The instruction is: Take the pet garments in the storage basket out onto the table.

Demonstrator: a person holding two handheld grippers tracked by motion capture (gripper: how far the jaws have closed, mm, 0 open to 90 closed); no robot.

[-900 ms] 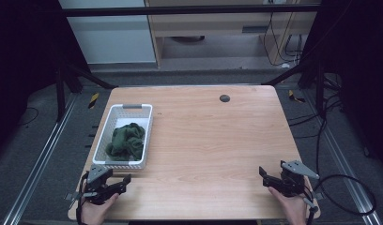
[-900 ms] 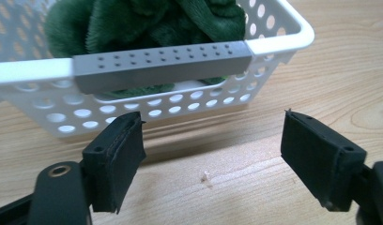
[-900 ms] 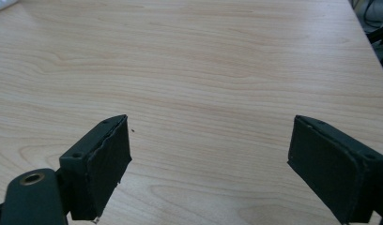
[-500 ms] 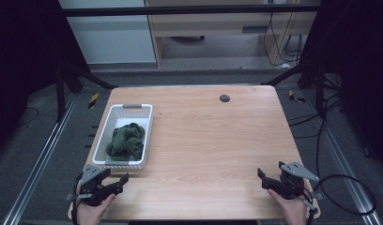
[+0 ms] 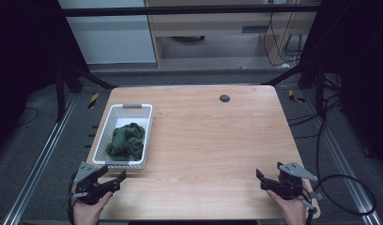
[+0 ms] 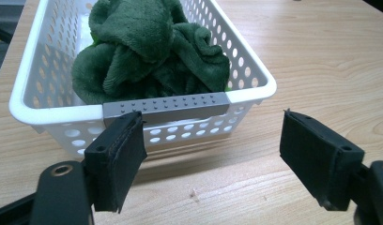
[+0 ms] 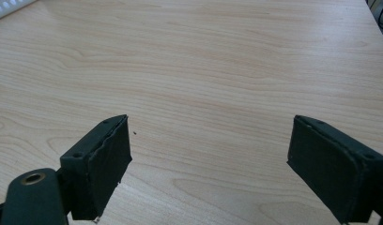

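Before the left tool (image 6: 213, 154), basket (image 6: 166, 108) holding green cloth (image 6: 147, 51).

In the high view the left gripper (image 5: 117, 179) sits at the lower left of the frame, held from below by the person's left hand (image 5: 88, 208), its jaws pointing toward the right and slightly up. The right gripper (image 5: 260, 177) sits at the lower right, held by the right hand (image 5: 290, 210), jaws pointing toward the left. In each gripper view the two black jaws stand wide apart with nothing between them.
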